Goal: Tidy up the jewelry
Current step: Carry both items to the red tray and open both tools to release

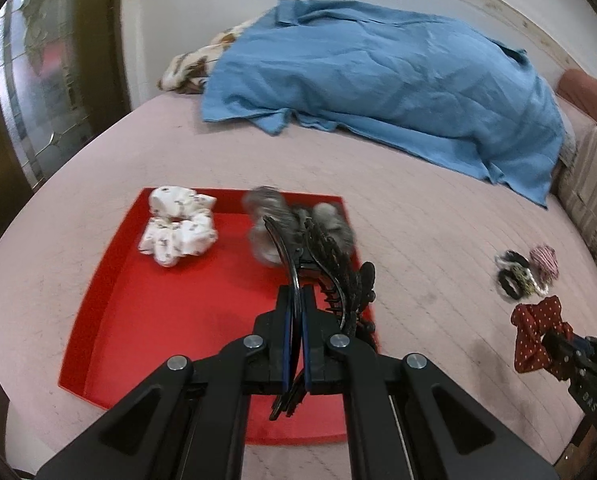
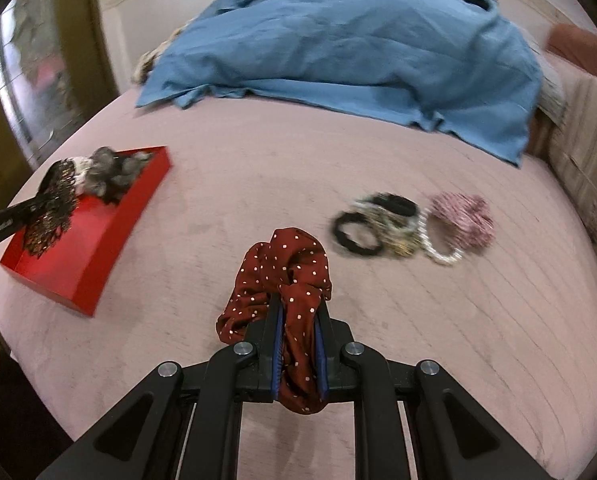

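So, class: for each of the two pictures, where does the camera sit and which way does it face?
Left wrist: on the left tool, facing down its fingers at the red tray; it grips a black lacy hair claw.
Right wrist: on the right tool, facing the pink bed; it grips a dark red dotted scrunchie.
Shared: tray, blue cloth, loose hair ties.

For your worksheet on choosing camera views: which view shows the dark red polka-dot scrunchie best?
The right wrist view: the red polka-dot scrunchie fills the centre, sharp, pinched between the right gripper jaws. The left wrist view shows the scrunchie only small at its right edge, partly hidden by that gripper.
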Action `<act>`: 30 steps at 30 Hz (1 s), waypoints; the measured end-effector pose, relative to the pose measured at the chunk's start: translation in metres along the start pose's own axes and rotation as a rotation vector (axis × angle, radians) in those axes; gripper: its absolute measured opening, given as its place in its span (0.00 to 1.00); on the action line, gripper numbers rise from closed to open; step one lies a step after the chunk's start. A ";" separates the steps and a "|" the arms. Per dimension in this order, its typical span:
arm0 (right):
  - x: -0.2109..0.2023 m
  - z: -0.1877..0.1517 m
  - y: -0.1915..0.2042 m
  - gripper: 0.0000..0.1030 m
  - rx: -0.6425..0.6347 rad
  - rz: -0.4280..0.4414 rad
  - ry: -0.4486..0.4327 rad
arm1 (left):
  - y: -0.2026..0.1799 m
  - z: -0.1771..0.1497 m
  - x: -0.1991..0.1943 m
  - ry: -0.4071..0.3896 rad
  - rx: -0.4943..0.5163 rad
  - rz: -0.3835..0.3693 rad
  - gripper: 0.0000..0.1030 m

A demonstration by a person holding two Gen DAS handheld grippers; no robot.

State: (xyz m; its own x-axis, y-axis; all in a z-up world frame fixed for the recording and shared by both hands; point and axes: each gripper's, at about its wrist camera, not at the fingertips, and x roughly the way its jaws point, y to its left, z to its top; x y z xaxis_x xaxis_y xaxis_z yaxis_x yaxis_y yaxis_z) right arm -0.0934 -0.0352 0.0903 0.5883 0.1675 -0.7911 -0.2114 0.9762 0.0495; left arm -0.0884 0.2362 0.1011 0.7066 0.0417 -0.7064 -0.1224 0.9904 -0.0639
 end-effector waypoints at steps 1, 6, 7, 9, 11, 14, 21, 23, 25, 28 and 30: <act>0.000 0.004 0.008 0.14 -0.012 0.008 -0.002 | 0.006 0.000 0.001 -0.002 -0.015 0.002 0.04; 0.002 0.024 0.039 0.14 -0.040 0.063 -0.005 | 0.028 0.000 0.006 0.004 -0.067 0.012 0.04; 0.003 0.029 0.047 0.14 -0.050 0.075 -0.007 | 0.033 0.000 0.007 0.007 -0.077 0.017 0.04; 0.006 0.038 0.062 0.14 -0.069 0.096 -0.009 | 0.040 0.001 0.009 0.010 -0.089 0.029 0.04; 0.008 0.046 0.079 0.14 -0.091 0.119 -0.011 | 0.049 0.001 0.010 0.013 -0.103 0.041 0.04; 0.012 0.056 0.105 0.14 -0.125 0.152 -0.016 | 0.063 -0.001 0.014 0.024 -0.135 0.055 0.04; 0.025 0.067 0.153 0.14 -0.185 0.217 -0.002 | 0.093 -0.005 0.023 0.063 -0.207 0.096 0.04; 0.030 0.066 0.165 0.14 -0.202 0.230 0.009 | 0.099 -0.006 0.026 0.080 -0.222 0.113 0.04; 0.035 0.064 0.174 0.14 -0.216 0.247 0.023 | 0.104 -0.008 0.031 0.100 -0.233 0.131 0.04; 0.045 0.058 0.188 0.14 -0.242 0.262 0.048 | 0.111 -0.011 0.035 0.124 -0.247 0.153 0.04; 0.052 0.054 0.194 0.15 -0.259 0.265 0.065 | 0.115 -0.012 0.035 0.131 -0.250 0.169 0.04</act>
State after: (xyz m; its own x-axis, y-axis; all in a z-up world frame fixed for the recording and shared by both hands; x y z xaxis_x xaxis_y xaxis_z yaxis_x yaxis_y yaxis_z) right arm -0.0617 0.1705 0.0914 0.4380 0.3922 -0.8089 -0.5446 0.8317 0.1084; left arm -0.0860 0.3499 0.0600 0.5679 0.1692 -0.8055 -0.4088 0.9074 -0.0976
